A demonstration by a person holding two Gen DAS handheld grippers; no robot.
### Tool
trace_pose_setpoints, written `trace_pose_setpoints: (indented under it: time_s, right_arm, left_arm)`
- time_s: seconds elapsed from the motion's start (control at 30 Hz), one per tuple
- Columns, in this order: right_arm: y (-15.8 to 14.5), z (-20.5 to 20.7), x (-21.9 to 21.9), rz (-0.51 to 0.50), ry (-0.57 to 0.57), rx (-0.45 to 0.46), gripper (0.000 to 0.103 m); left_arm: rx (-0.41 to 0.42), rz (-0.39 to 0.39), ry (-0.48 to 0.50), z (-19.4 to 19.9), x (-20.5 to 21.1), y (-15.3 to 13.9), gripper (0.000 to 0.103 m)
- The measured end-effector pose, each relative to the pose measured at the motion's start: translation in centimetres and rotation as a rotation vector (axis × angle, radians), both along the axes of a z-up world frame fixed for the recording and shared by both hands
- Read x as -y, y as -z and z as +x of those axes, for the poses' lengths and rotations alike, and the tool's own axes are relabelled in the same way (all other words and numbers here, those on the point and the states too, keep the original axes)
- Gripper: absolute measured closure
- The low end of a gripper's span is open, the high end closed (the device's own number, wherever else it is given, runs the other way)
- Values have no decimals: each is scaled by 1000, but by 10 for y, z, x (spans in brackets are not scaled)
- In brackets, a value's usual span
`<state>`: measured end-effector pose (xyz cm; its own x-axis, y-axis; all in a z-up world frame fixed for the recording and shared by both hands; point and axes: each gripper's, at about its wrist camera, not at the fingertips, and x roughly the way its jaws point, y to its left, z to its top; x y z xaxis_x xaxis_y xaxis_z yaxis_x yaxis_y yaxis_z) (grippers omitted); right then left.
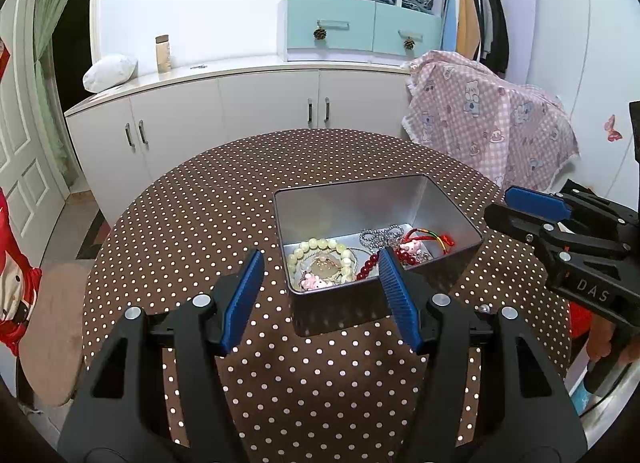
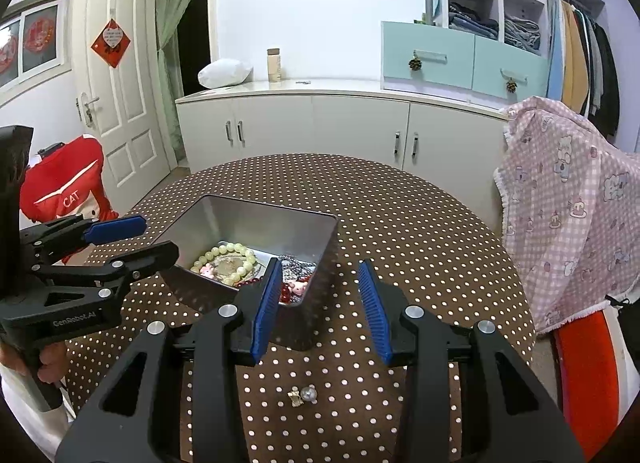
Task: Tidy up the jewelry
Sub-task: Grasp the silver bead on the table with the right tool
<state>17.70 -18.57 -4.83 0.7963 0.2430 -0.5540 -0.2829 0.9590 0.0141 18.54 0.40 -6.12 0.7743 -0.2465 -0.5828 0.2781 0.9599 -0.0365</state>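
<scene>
My left gripper (image 1: pixel 320 283) hangs with jaws apart, empty, over the near rim of the metal tin (image 1: pixel 448 275) on the dotted table (image 1: pixel 192 223). Inside lie a pale bead bracelet (image 1: pixel 316 245) and red beads (image 1: pixel 366 267). My right gripper (image 2: pixel 320 295) gapes empty; a small earring (image 2: pixel 302 396) lies at six o'clock beneath it.

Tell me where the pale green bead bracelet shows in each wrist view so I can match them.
Left wrist view: the pale green bead bracelet lies in the near left of the metal tin, centre frame, between the left gripper fingers.
Right wrist view: the bracelet lies in the tin, left of centre.
Shared landmark: the red bead strand beside it.
</scene>
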Motion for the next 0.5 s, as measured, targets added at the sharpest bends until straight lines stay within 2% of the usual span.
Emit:
trace_pose_setpoints:
  time_s: [0.33,0.5]
  right_arm:
    - [-1,-7,20,21,48,-2,66]
    - [8,-11,27,28,56,-29,66]
  left_arm:
    - [-14,-27,-29,-6,-11,-2,40]
    - [-78,-54,-56,5,-21,-2,38]
